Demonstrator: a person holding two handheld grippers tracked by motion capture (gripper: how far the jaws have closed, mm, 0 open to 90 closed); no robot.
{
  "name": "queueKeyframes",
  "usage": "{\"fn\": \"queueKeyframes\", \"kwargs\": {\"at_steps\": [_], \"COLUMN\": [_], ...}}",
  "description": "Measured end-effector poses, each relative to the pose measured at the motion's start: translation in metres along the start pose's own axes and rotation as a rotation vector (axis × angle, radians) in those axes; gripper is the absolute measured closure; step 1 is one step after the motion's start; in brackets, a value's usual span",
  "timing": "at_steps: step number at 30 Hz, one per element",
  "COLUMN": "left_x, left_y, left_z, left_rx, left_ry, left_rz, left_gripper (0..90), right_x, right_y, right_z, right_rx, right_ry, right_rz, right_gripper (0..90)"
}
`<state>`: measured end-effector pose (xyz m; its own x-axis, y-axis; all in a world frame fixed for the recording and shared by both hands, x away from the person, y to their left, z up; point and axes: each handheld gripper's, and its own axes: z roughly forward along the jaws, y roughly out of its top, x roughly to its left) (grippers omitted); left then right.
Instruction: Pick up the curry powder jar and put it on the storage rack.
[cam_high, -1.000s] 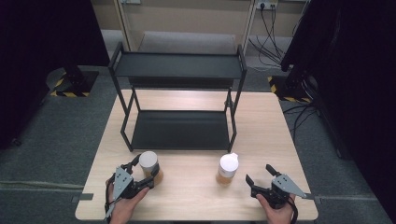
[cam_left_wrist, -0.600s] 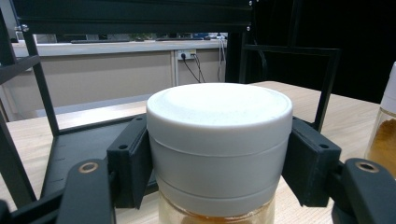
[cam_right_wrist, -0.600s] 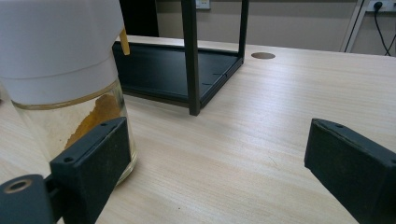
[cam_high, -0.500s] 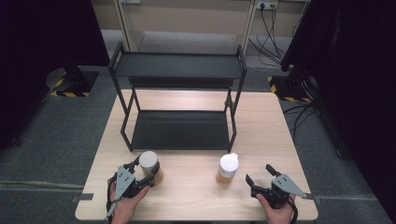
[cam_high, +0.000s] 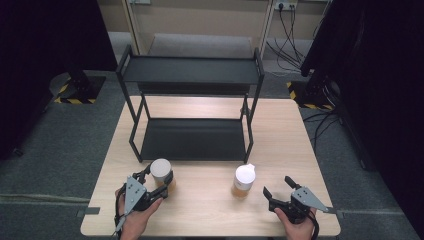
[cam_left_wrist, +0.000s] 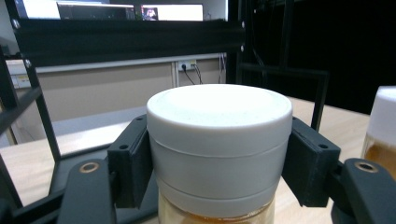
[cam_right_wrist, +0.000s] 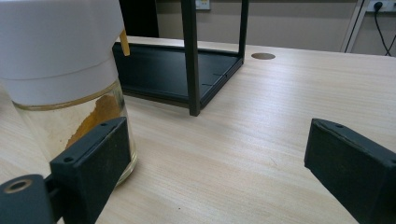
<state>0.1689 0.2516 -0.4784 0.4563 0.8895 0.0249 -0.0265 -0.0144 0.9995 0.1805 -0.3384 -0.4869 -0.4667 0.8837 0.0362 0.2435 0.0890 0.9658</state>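
At the near edge of the table (cam_high: 210, 220) I have two grippers, one in each hand. My left gripper (cam_high: 159, 184) has its jaws closed against the white lid of the left jar (cam_high: 161, 172); in the left gripper view both pads (cam_left_wrist: 132, 163) press the sides of that lid (cam_left_wrist: 219, 135), with amber contents just showing below it. I judge the grasp to be made and the lift not yet begun, since the jar appears to stand on the table in the high view.

My right gripper (cam_high: 281, 191) rests near the front right corner, jaws spread wide and holding nothing. In the right gripper view the second jar (cam_right_wrist: 65, 79) stands beside the left-hand jaw, not between the two; I cannot tell whether that jaw touches the glass. The jar holds yellow-orange powder under a white cap.

Count, near to far: two grippers, two white-lidded jars, one black shelf rack (cam_high: 192, 75) with two tiers, a lower tray (cam_high: 192, 140) and an upper shelf. Both tiers are bare.

Step in hand, in my judgement: taking up the left jar for placing on the rack. The next move calls for a straight lift, keeping the jar upright because the grip is on the lid rather than the body, then a forward carry over the tray's front lip. The lid could turn or slip under load. The right gripper would need to shift sideways to bracket the second jar (cam_high: 243, 181) before closing.
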Motion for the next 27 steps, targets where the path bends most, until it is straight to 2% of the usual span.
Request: {"fn": "queueKeyframes", "kwargs": {"at_steps": [11, 18, 27], "left_x": [-0.008, -0.007, -0.007], "left_y": [0.022, 0.033, 0.049], "left_z": [0.007, 0.008, 0.014], "left_rx": [-0.066, -0.078, -0.104], "left_ry": [0.032, 0.04, 0.074], "left_rz": [0.008, 0.007, 0.005], "left_gripper": [33.6, 33.6, 33.6], "right_x": [0.0, 0.0, 0.001], "right_y": [0.0, 0.0, 0.0], "right_z": [0.0, 0.0, 0.0], "right_rx": [-0.001, -0.002, -0.001], "right_ry": [0.0, -0.002, -0.002], "right_rz": [0.001, -0.001, -0.002], "right_gripper": [7.5, 7.4, 7.5]}}
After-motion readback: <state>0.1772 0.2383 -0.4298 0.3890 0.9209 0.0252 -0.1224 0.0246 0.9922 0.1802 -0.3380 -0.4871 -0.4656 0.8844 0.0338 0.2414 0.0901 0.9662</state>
